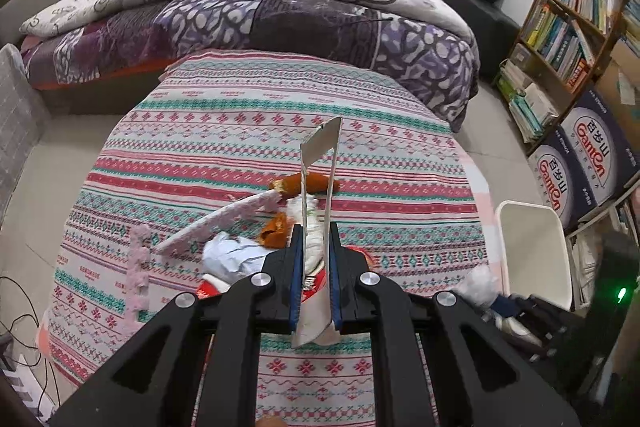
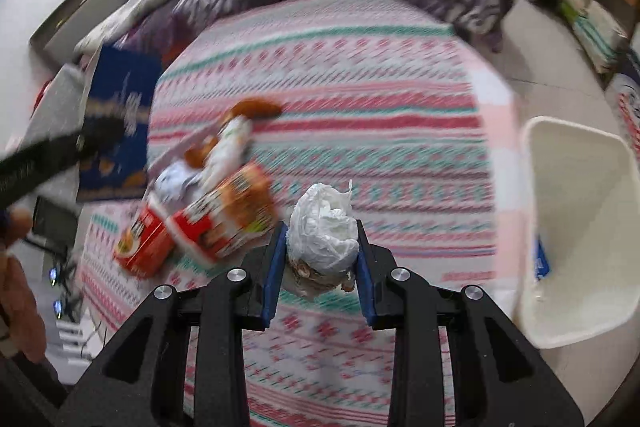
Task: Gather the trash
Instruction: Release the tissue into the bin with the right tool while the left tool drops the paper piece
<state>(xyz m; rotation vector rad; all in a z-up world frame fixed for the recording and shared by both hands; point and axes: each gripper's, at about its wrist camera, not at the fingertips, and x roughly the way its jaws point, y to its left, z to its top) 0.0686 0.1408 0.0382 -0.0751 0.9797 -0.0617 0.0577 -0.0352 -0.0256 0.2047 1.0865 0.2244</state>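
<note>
Left wrist view: my left tongs [image 1: 316, 255] are clenched on a thin flattened cardboard box [image 1: 320, 163], held upright above the trash pile [image 1: 248, 247] on the patterned counter [image 1: 280, 115]. My right tongs [image 2: 322, 247] grip a crumpled white tissue wad [image 2: 324, 227], the white bin [image 2: 576, 227] just to its right, off the counter edge. I judge the loosely squeezed wad could slip, and the blur suggests a fast swing that may overshoot the bin.

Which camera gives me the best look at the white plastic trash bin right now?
The right wrist view: the white plastic trash bin shows its open mouth and inner walls at the table's right edge, though motion-blurred. The left wrist view shows the bin smaller, at its lower right.
</note>
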